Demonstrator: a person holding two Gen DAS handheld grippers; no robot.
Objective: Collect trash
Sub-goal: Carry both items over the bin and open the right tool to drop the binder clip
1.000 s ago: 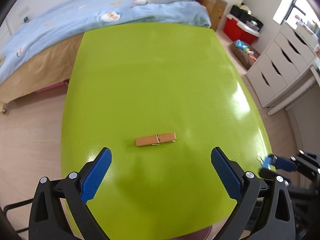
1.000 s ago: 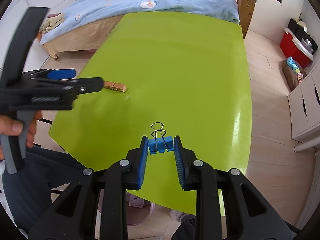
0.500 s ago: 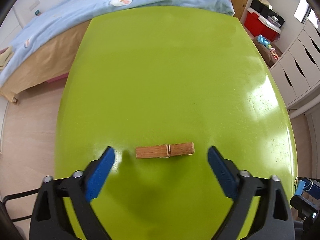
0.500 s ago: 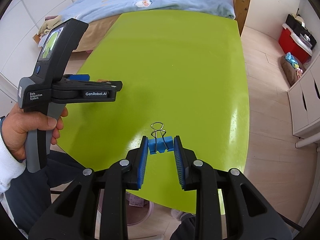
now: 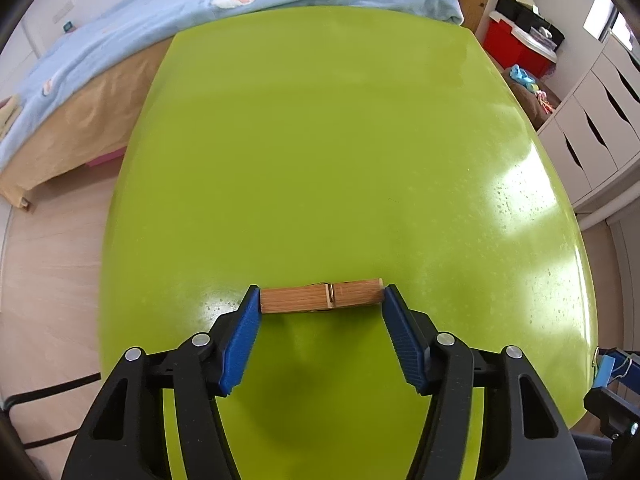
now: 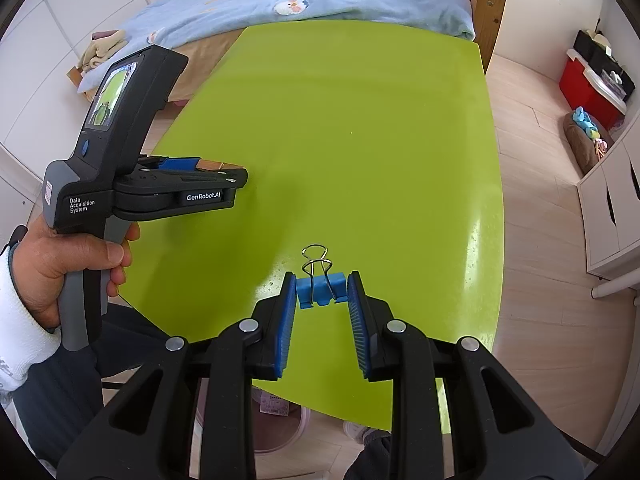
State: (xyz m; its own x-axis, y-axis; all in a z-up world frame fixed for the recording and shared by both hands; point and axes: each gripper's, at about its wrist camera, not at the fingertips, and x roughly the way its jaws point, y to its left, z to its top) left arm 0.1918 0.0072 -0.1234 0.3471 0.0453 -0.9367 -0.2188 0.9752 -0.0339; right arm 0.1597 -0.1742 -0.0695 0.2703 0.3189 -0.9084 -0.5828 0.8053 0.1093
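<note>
A wooden clothespin point(image 5: 320, 300) lies on the green table point(image 5: 320, 140) near its front edge. My left gripper point(image 5: 321, 292) points down over it and its jaws are closing, with the blue pads point(image 5: 246, 336) touching both ends of the pin. In the right wrist view the left gripper point(image 6: 216, 168) shows from the side, with the clothespin point(image 6: 210, 165) between its fingers. My right gripper point(image 6: 321, 278) is shut on a blue binder clip point(image 6: 320, 290) and holds it just above the table's front edge. That binder clip point(image 5: 606, 368) also peeks in at the left view's right edge.
A bed with a blue blanket point(image 5: 240, 4) stands behind the table. White drawers point(image 5: 592, 128) and a red box point(image 5: 516, 48) stand to the right. A pale round bin point(image 6: 280, 420) sits on the floor under the table's front edge. A hand point(image 6: 52, 264) holds the left gripper.
The left gripper came down over the clothespin and its jaws drew in from wide apart to the pin's two ends. The right gripper kept still with the binder clip.
</note>
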